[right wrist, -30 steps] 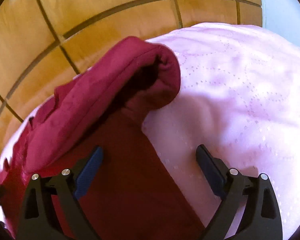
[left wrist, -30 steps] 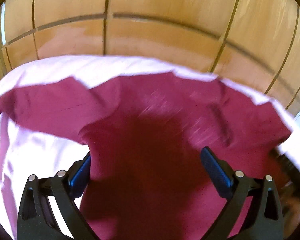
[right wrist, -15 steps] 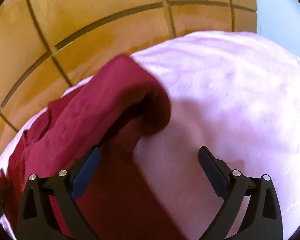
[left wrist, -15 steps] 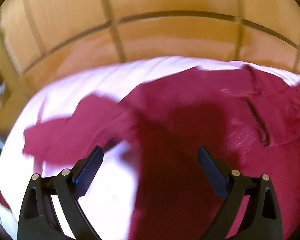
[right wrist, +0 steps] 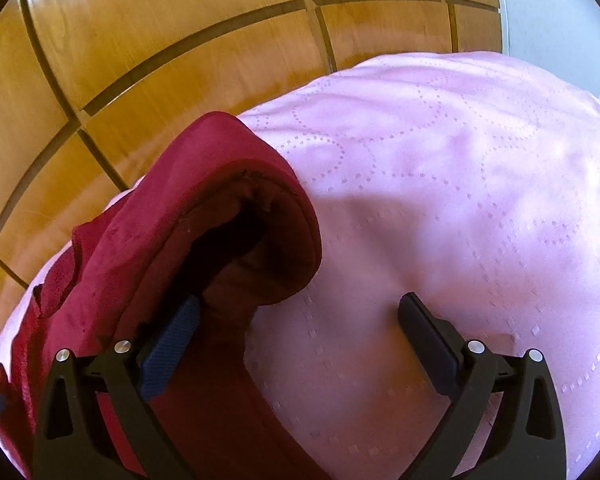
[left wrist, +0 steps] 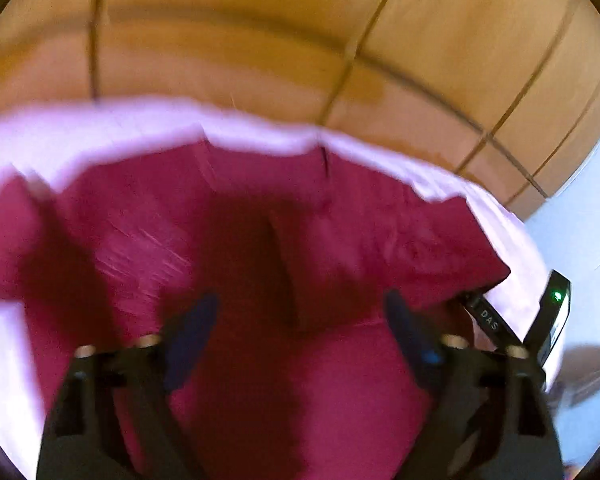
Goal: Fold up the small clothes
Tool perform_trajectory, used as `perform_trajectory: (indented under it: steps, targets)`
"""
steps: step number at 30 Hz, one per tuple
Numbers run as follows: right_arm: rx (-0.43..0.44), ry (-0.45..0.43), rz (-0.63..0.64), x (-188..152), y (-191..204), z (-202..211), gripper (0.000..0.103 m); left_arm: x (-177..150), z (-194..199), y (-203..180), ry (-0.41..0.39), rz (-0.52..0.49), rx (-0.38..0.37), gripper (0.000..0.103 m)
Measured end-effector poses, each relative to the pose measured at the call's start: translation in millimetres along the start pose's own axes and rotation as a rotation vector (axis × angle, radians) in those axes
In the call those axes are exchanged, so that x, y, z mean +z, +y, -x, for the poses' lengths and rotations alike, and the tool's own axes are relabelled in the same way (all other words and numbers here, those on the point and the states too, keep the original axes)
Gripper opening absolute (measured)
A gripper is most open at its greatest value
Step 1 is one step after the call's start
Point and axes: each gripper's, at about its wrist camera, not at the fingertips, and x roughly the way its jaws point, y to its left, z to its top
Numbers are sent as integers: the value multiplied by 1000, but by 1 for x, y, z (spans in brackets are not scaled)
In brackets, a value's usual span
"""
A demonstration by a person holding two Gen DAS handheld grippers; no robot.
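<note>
- Jaws of the left gripper are closing over the maroon shirt, cloth between them but not pinched yet; a second ago they stood wider, over its left edge.
- Right gripper stays spread, its left finger under the shirt's raised fold, nothing clamped.
- I'd say a fold grab is starting.
- Ahead of both jaws the pink bedcover ends at the wooden panels; to the right lies bare cover.

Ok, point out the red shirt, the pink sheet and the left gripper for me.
red shirt (left wrist: 300,240): left wrist view, on its flat middle.
pink sheet (right wrist: 460,200): right wrist view, on a bare dotted patch.
left gripper (left wrist: 302,324): left wrist view, midway between its closing fingertips, over the shirt.
</note>
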Motion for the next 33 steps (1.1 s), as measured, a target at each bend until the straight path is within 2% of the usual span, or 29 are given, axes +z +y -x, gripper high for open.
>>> perform_trajectory:
  steps: [1, 2, 3, 5, 6, 7, 8, 9, 11, 13, 15, 21, 22, 25, 27, 28, 29, 33]
  targets:
    - [2, -12, 0, 0, -1, 1, 99, 3, -17, 3, 46, 25, -17, 66]
    - [1, -20, -2, 0, 2, 0, 99, 2, -25, 6, 70, 39, -16, 58]
    - [-2, -24, -4, 1, 4, -2, 99, 3, -35, 9, 81, 51, 0, 55]
    - [-11, -19, -5, 2, 4, -5, 99, 1, -38, 2, 47, -11, 10, 53]
    - [-13, -17, -3, 3, 5, -7, 99, -1, -39, -2, 38, -46, 13, 45]
    - [-17, -14, -1, 3, 6, -9, 99, -3, -40, -6, 38, -84, 14, 27]
    - [-18, -11, 0, 4, 7, -10, 99, -5, -41, -10, 43, -128, 24, 14]
    - [-21, -7, 0, 4, 7, -11, 99, -5, -39, -11, 36, -154, 26, 9]
    - [-26, -2, 4, 3, 6, -11, 99, -5, -33, -11, 20, -185, 21, 7]
    - [-25, -2, 3, 4, 6, -11, 99, 1, -20, -2, -21, -182, 48, 6]
    - [-23, -3, 1, 4, 6, -12, 99, 7, -9, 14, -59, -144, 62, 6]
    - [-41, 1, 16, 4, 9, -13, 99, 13, 4, 60, -70, -54, 83, 6]
    - [-42, 0, 15, 4, 9, -13, 99, 11, 4, 65, -70, -49, 92, 7]
    - [-44, 2, 17, 4, 10, -14, 99, 5, -12, 68, -49, -59, 157, 21]
    - [-44, 2, 17, 4, 10, -13, 99, -5, -15, 65, -92, -108, 184, 36]
    - [-43, 2, 16, 4, 9, -13, 99, -10, -16, 62, -112, -139, 208, 55]
    - [-41, 2, 16, 3, 9, -13, 99, -15, -17, 60, -123, -159, 234, 67]
    - [-34, 0, 10, 3, 7, -13, 99, -22, -8, 65, -139, -136, 252, 80]
